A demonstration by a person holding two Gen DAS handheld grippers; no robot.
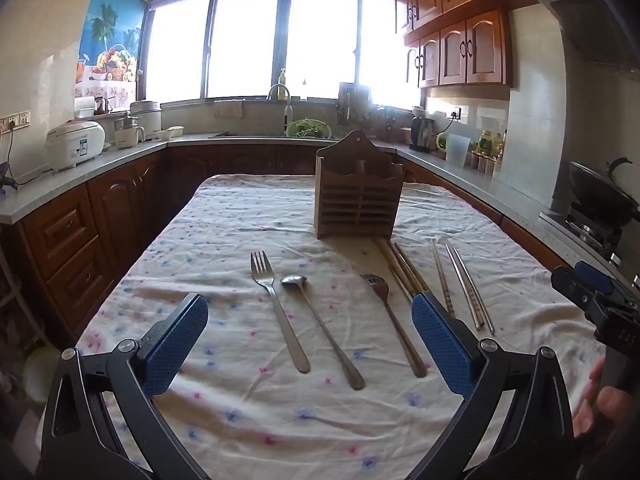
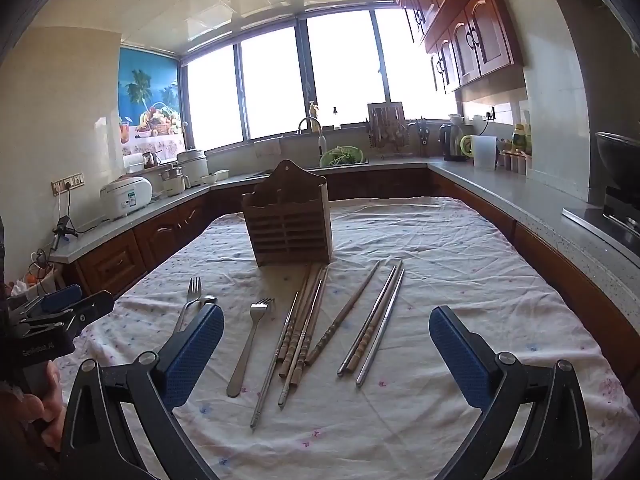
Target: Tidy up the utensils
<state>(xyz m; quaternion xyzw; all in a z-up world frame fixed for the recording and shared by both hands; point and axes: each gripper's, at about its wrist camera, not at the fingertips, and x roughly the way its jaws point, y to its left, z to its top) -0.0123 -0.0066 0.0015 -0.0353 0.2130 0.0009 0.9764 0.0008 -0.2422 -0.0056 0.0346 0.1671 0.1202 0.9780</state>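
A slatted wooden utensil holder stands upright at the far middle of the cloth-covered table. In front of it lie a fork, a spoon, a second fork, several wooden chopsticks and metal chopsticks. My left gripper hovers open above the fork and spoon handles. My right gripper hovers open over the chopsticks. Neither holds anything. In the right wrist view its left finger hides part of the spoon.
Grey counters with wooden cabinets wrap around the table on three sides. A rice cooker sits on the left counter, a wok on the stove at right. A person's hand grips the right gripper's handle.
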